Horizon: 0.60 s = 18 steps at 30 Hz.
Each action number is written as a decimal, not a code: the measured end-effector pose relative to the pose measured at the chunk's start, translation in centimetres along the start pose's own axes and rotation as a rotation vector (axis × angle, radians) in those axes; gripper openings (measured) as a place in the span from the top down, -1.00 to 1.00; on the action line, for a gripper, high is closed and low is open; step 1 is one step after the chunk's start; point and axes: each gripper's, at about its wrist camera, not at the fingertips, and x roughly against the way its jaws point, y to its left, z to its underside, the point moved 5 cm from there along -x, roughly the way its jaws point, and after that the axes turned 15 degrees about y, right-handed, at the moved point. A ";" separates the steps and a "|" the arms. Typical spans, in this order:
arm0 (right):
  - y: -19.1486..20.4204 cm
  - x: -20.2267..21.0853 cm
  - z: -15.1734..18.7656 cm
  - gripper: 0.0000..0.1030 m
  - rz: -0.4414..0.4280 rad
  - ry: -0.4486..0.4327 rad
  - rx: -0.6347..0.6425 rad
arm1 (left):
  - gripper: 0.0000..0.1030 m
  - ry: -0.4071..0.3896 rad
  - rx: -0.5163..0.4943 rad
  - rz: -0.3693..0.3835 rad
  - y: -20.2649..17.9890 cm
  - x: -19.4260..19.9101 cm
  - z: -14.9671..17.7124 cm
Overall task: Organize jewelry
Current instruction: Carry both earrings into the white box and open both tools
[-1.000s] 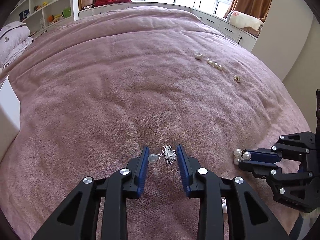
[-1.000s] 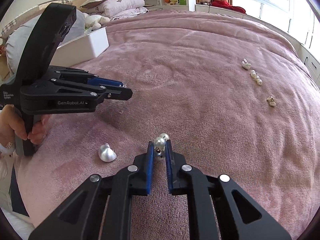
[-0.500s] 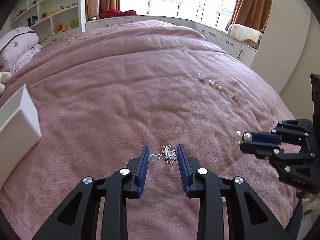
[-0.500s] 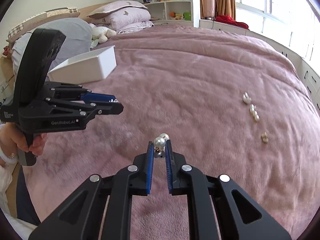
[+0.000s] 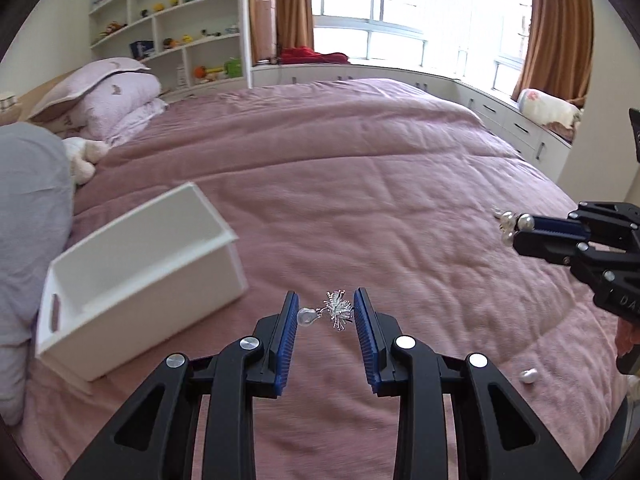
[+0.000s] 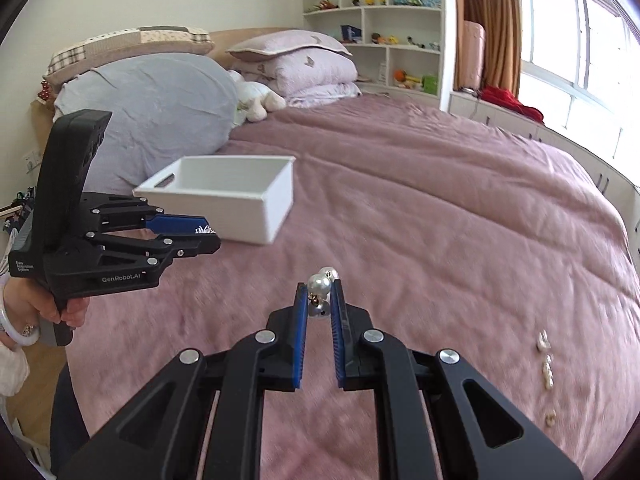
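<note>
Looking along the left tool [image 5: 325,314] from its own camera, a silver starburst earring [image 5: 338,313] with a clear drop sits clamped crosswise between the blue pads, held above the pink bedspread [image 5: 360,184]. An open white box [image 5: 140,276] rests on the bedspread to the left and a little ahead of the tool, beside a grey pillow [image 5: 28,208]. At the right edge the right tool [image 5: 516,229] comes in from the side with a cluster of pearls at its tip. One loose pearl piece [image 5: 529,376] lies on the bedspread near the lower right. Shelves, curtains and a window bench fill the far side of the room.

Seen from the right wrist, the right tool [image 6: 319,294] is closed on a pearl earring [image 6: 320,284], its pearls poking out above the pad tips, clear of the bedspread [image 6: 440,208]. The left tool [image 6: 208,236] appears at the left, gripped by a hand [image 6: 52,308] wearing a pale bangle, with silver spikes showing at its tip. The white box [image 6: 224,200] stands just beyond it. Several small pearl pieces [image 6: 546,364] lie in a loose line on the bedspread at the lower right, well apart from both tools.
</note>
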 end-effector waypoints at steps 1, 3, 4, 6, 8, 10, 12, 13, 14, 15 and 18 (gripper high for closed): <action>0.7 -0.3 -1.0 0.77 -0.008 -0.005 0.012 | 0.36 -0.002 0.011 -0.013 1.1 0.3 -0.1; 1.9 -0.9 -3.1 0.77 -0.022 -0.017 0.032 | 0.36 -0.006 0.041 -0.042 3.8 0.9 -0.3; 2.5 -1.3 -4.2 0.77 -0.031 -0.021 0.038 | 0.36 -0.008 0.054 -0.051 4.9 1.1 -0.4; 3.8 -2.0 -6.2 0.77 -0.041 -0.031 0.051 | 0.36 -0.010 0.082 -0.067 7.5 1.5 -0.6; 4.8 -2.9 -8.1 0.77 -0.058 -0.037 0.055 | 0.36 -0.008 0.113 -0.086 10.0 1.6 -1.0; 6.0 -4.1 -10.1 0.77 -0.065 -0.039 0.068 | 0.36 -0.003 0.142 -0.103 12.7 1.5 -1.4; 7.3 -5.5 -12.2 0.77 -0.069 -0.028 0.084 | 0.36 0.008 0.167 -0.130 15.1 1.2 -1.5; 8.0 -6.4 -13.2 0.77 -0.073 -0.022 0.093 | 0.36 0.012 0.179 -0.136 16.1 1.1 -1.5; 8.6 -7.1 -14.0 0.77 -0.075 -0.018 0.100 | 0.36 0.017 0.194 -0.137 17.3 0.9 -1.6; 9.4 -8.0 -15.0 0.77 -0.076 -0.011 0.111 | 0.35 0.021 0.208 -0.137 18.2 0.7 -1.6; 11.0 -10.5 -17.4 0.77 -0.076 0.008 0.133 | 0.35 0.033 0.257 -0.129 21.3 -0.1 -1.6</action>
